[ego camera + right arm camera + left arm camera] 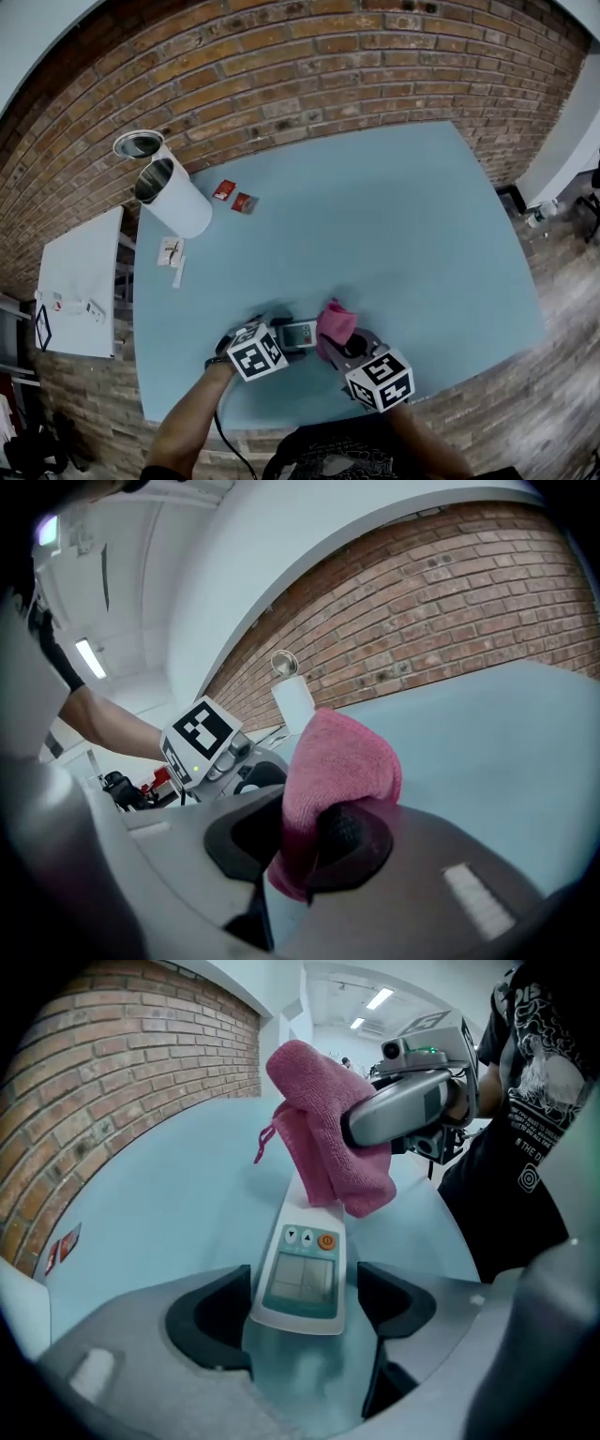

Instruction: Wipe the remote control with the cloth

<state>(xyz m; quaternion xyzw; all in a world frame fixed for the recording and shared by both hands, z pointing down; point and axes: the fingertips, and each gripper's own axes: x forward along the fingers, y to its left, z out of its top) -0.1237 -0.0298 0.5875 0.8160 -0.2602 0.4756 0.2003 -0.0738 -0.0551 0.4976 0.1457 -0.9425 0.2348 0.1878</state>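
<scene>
Pink cloth (pixel 342 752) is pinched in my right gripper (pixel 300 841), my left gripper (pixel 302 1312) is open round the remote (pixel 302 1274); next, I think, rub it.

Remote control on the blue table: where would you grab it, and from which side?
Pinch the remote control across its long edges at the uncovered end, coming from above: it lies flat and slim, and the cloth covers its other end.

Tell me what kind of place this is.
Probably an office or lab workspace: a large blue table by a bare brick wall, with strip lights on a white ceiling beyond.
</scene>
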